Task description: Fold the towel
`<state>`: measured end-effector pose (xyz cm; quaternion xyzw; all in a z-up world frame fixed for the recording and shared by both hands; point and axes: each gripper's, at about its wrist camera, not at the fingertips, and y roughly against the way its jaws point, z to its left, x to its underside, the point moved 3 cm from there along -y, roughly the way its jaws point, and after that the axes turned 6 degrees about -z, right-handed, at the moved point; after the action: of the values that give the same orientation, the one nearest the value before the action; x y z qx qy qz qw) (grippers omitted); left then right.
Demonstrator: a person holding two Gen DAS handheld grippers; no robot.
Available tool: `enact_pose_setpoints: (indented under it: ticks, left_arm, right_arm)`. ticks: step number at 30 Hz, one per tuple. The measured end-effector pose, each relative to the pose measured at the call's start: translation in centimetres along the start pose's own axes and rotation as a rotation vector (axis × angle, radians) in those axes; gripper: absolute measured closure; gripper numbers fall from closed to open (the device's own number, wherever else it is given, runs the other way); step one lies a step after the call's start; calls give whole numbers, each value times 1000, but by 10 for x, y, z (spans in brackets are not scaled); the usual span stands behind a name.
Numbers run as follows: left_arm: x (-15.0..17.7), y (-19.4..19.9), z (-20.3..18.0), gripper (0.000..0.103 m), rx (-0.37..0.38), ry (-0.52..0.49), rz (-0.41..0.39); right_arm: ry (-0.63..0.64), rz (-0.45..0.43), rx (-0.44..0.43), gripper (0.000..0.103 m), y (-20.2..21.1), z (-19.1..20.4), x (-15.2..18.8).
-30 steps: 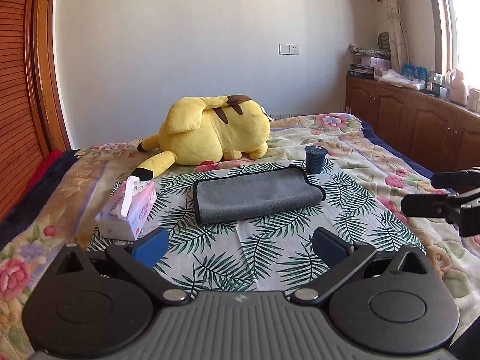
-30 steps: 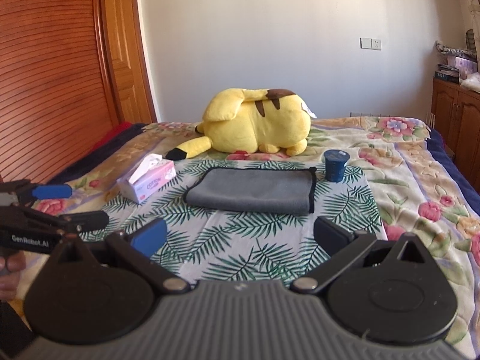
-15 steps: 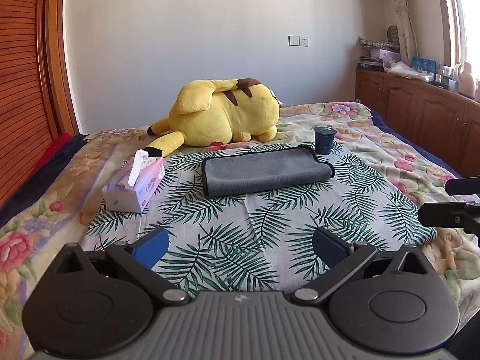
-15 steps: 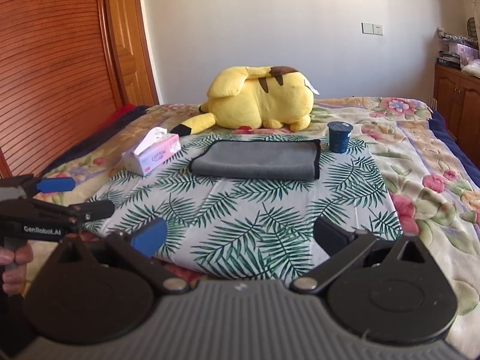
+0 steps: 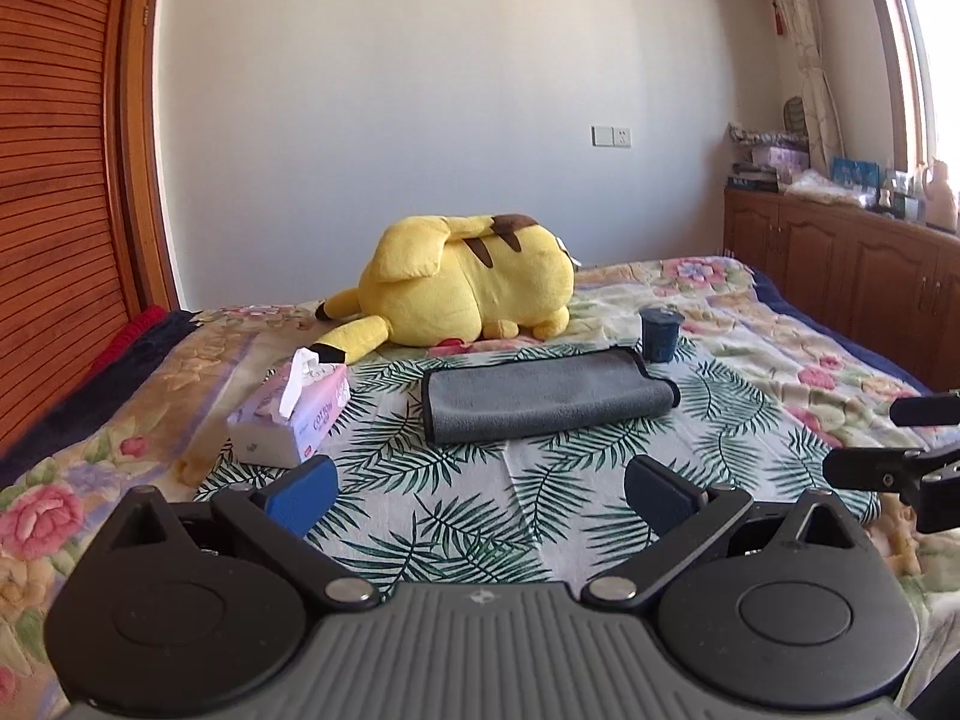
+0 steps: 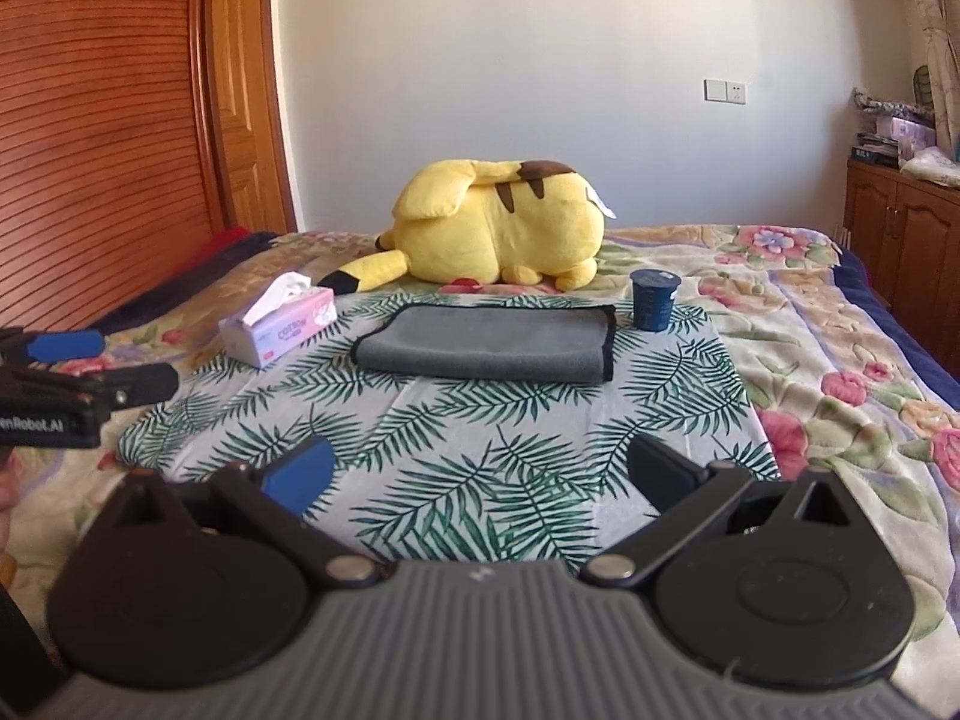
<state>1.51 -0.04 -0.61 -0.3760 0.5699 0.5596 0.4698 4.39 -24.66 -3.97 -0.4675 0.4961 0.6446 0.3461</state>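
Observation:
A grey towel with black edging (image 5: pixel 543 396) lies folded flat on the palm-leaf cloth (image 5: pixel 456 498) on the bed; it also shows in the right wrist view (image 6: pixel 489 343). My left gripper (image 5: pixel 480 489) is open and empty, well short of the towel. My right gripper (image 6: pixel 480 471) is open and empty, also back from the towel. The right gripper shows at the right edge of the left wrist view (image 5: pixel 894 456). The left gripper shows at the left edge of the right wrist view (image 6: pixel 90 372).
A yellow plush toy (image 5: pixel 468 285) lies behind the towel. A tissue box (image 5: pixel 294 414) sits left of the towel and a dark blue cup (image 5: pixel 660 333) at its far right corner. Wooden cabinets (image 5: pixel 840 264) stand at the right and a wooden wardrobe (image 6: pixel 108 120) at the left.
Both grippers have pulled back and away from the towel, staying open. The towel has not moved.

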Motion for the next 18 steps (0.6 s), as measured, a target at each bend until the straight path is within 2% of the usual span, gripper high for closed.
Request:
enact_pose_setpoints:
  ticks: [5,18]
  left_arm:
    - [0,1,4,19,-18,26,-15]
    - [-2,8,5,19,-42,16,-75]
  right_arm:
    - [-5,-38,23,0,2,-3,-1]
    - [21,-145,68,0,13,-5,-7]
